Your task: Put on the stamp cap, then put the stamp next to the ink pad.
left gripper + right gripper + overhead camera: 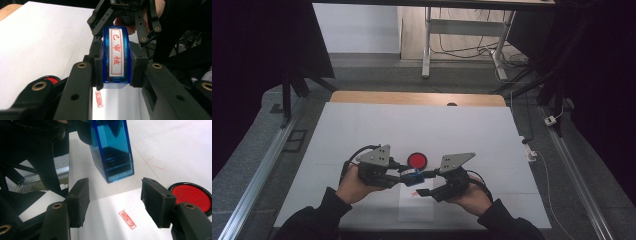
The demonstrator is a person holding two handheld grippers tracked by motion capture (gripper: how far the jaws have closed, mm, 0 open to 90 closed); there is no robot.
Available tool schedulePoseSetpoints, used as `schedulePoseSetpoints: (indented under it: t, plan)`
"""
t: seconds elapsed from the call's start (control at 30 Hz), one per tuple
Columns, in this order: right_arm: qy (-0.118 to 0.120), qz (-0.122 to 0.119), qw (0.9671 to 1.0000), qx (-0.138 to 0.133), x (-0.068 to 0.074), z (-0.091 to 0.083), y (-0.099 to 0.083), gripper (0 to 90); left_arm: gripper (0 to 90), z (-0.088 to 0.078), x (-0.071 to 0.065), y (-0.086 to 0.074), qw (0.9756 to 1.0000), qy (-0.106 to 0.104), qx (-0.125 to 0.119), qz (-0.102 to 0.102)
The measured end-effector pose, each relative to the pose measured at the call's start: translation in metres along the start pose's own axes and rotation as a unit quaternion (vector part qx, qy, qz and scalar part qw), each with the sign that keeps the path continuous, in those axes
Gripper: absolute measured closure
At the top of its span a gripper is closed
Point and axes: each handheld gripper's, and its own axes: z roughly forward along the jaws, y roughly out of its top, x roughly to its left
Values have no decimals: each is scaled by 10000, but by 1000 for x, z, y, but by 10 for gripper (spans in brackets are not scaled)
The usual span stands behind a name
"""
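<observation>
a: two grippers meet over the sheet. your left gripper (116,67) clamps the translucent blue plastic rectangular stamp (116,56) by its flat sides, its red-lettered label facing that camera.

b: and its long axis?

a: it points from your left jaws toward your right gripper (115,202), lower end hanging above the white paper sheet (105,220), just past the red rectangular imprint (127,219).

b: your right jaws stand apart, gripping nothing; the stamp's end sits just ahead of the pads, untouched.

a: the round red ink pad (417,160) lies just beyond both grippers.
</observation>
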Motion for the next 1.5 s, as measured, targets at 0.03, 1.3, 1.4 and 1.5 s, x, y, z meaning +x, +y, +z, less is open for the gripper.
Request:
schedulePoseSetpoints:
  t: [0.03,1.3,1.4,1.5]
  plan:
    - [-40,-5,10000,13,0,-1,0,384,694,-1,0,0,10000,9,16,11]
    - [-1217,429,9910,345,11,-39,-17,129,694,-18,12,-8,9974,620,157,-326]
    - [-1352,480,9889,390,11,-41,-21,96,693,-19,13,-9,9968,692,184,-347]
    - [-1410,585,9874,429,11,-44,-24,87,694,-20,15,-10,9961,766,226,-372]
